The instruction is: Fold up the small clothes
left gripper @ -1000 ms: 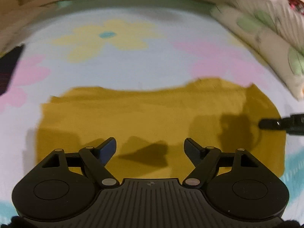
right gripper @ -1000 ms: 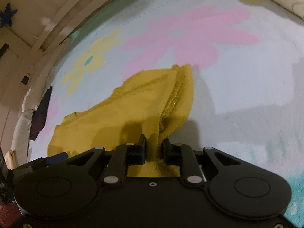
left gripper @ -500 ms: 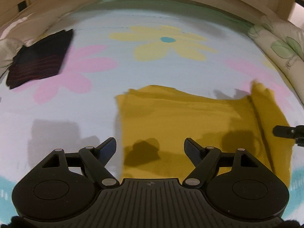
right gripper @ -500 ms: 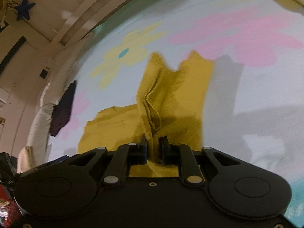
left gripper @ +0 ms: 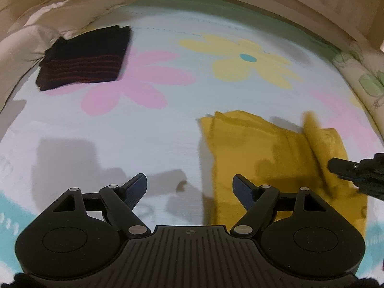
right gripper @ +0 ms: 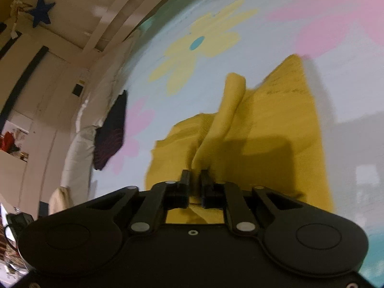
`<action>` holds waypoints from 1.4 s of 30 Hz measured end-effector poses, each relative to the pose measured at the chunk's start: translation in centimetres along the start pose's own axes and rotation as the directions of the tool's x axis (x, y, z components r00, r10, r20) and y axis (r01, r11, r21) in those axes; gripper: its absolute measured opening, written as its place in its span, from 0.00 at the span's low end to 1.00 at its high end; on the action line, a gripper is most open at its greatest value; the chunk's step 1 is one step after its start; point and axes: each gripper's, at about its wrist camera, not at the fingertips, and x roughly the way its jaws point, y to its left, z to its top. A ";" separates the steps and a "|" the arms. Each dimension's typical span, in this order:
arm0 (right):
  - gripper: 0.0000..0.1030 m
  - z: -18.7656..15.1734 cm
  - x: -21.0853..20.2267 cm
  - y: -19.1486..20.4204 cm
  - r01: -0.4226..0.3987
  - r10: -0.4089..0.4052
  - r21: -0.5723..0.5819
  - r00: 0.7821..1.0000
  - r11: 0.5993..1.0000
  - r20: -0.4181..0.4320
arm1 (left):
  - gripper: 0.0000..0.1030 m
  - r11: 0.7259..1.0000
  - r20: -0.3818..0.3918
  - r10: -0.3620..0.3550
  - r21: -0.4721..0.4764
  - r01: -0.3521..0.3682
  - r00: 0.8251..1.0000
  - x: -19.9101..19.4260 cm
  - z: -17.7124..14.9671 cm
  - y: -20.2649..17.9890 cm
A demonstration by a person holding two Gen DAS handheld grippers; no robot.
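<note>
Mustard-yellow garment [left gripper: 259,153] lies partly folded on the flowered bed sheet [left gripper: 148,129], one raised ridge of cloth. Right gripper [right gripper: 195,182] jaws pinch that ridge; left gripper [left gripper: 189,184] jaws wide, holding nothing.

Child's bedroom: flower-print bedsheet [left gripper: 148,129]

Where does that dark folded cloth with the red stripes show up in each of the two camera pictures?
Left wrist view: the dark striped cloth lies at upper left, on the flowered bed cover near a pink flower.
Right wrist view: the dark striped cloth sits at the left middle, seen edge-on beside the pale pillow.
Shared landmark: the yellow flower with a blue centre.
</note>
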 end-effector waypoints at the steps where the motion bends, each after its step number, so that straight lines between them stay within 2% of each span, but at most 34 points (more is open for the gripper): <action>1: 0.08 -0.2 0.3 0.4 -0.015 0.015 0.004 1.000 1.000 -0.001 | 0.75 1.000 0.000 0.000 -0.006 0.000 1.000 -0.1 0.0 0.3; 2: 0.08 -0.3 0.7 0.7 -0.051 0.051 0.008 0.999 0.999 -0.004 | 0.75 1.000 0.000 -0.001 -0.011 0.001 1.000 -0.1 0.0 0.6; 4: 0.08 -0.6 1.4 1.8 -0.067 0.067 -0.009 0.998 0.998 -0.016 | 0.75 1.000 -0.003 -0.004 -0.017 0.004 1.000 -0.1 -0.1 1.2; 5: 0.08 -0.8 1.7 2.6 -0.048 0.047 -0.049 0.999 0.998 -0.024 | 0.76 1.000 -0.003 -0.010 -0.019 0.010 1.000 -0.1 -0.2 1.4; 6: 0.12 -1.0 1.8 3.4 -0.015 0.013 -0.101 1.000 0.995 -0.018 | 0.76 1.000 -0.001 -0.022 -0.022 0.022 1.000 -0.2 -0.2 1.5; 9: 0.17 -1.1 0.9 4.5 0.054 -0.049 -0.203 0.998 0.978 0.026 | 0.76 0.996 -0.003 -0.072 -0.047 0.072 0.997 -0.2 -0.3 2.0; 11: 0.31 -1.3 -0.1 4.8 0.125 -0.115 -0.276 0.992 0.953 0.055 | 0.76 0.993 0.002 -0.093 -0.067 0.093 0.996 -0.2 -0.3 1.9; 12: 0.49 -1.5 -0.4 5.1 0.168 -0.153 -0.325 0.986 0.931 0.071 | 0.76 0.992 0.004 -0.101 -0.072 0.101 0.995 -0.2 -0.2 1.8; 13: 0.65 -1.9 -1.0 5.1 0.211 -0.193 -0.376 0.977 0.902 0.084 | 0.76 0.992 0.004 -0.107 -0.071 0.107 0.994 -0.1 -0.2 1.5; 14: 0.69 -2.5 -1.3 5.3 0.241 -0.221 -0.417 0.970 0.876 0.097 | 0.76 0.992 0.004 -0.110 -0.065 0.110 0.994 -0.1 -0.1 1.2; 17: 0.69 -4.3 -2.3 5.4 0.316 -0.285 -0.539 0.948 0.781 0.143 | 0.76 0.991 0.001 -0.121 -0.050 0.121 0.993 0.1 -0.1 0.0; 20: 0.76 -6.7 -2.9 5.5 0.400 -0.342 -0.633 0.914 0.662 0.219 | 0.76 0.990 -0.007 -0.139 -0.028 0.139 0.990 0.4 -0.1 -1.4; 21: 0.81 -7.8 -3.1 5.6 0.431 -0.357 -0.663 0.899 0.613 0.255 | 0.76 0.989 -0.010 -0.144 -0.018 0.144 0.990 0.5 -0.1 -1.9; 23: 0.82 -10.1 -3.3 5.7 0.481 -0.361 -0.720 0.872 0.500 0.331 | 0.76 0.988 -0.016 -0.157 -0.003 0.157 0.988 0.8 -0.1 -2.8; 24: 0.82 -11.1 -3.2 5.9 0.488 -0.352 -0.751 0.866 0.444 0.354 | 0.76 0.986 -0.020 -0.164 0.000 0.164 0.986 0.9 -0.1 -3.2; 26: 0.80 -13.0 -3.4 5.8 0.459 -0.316 -0.808 0.880 0.369 0.356 | 0.76 0.985 -0.029 -0.175 0.002 0.175 0.984 1.4 -0.1 -4.0; 27: 0.78 -13.6 -3.5 5.8 0.446 -0.298 -0.821 0.887 0.357 0.352 | 0.76 0.984 -0.032 -0.179 0.001 0.179 0.983 1.6 0.0 -4.4; 30: 0.77 -14.6 -3.2 5.7 0.399 -0.285 -0.841 0.908 0.364 0.307 | 0.76 0.981 -0.041 -0.193 0.000 0.193 0.980 2.2 0.0 -5.5; 31: 0.72 -14.9 -2.9 5.8 0.386 -0.289 -0.851 0.912 0.357 0.292 | 0.76 0.981 -0.043 -0.196 0.001 0.196 0.980 2.3 0.0 -5.8; 34: 0.65 -15.1 -2.1 5.7 0.390 -0.307 -0.859 0.905 0.331 0.293 | 0.76 0.979 -0.053 -0.204 0.015 0.205 0.977 2.7 -0.2 -6.8; 39: 0.62 -15.0 -1.4 4.6 0.363 -0.338 -0.857 0.910 0.365 0.242 | 0.76 0.976 -0.075 -0.218 0.011 0.219 0.973 3.4 -0.4 -7.6; 40: 0.62 -15.1 -1.4 4.6 0.356 -0.332 -0.862 0.913 0.361 0.238 | 0.76 0.975 -0.078 -0.222 0.005 0.223 0.972 3.5 -0.4 -7.7; 42: 0.62 -15.7 -1.2 4.6 0.359 -0.332 -0.876 0.909 0.320 0.251 | 0.76 0.973 -0.082 -0.229 -0.009 0.229 0.970 3.8 -0.4 -7.8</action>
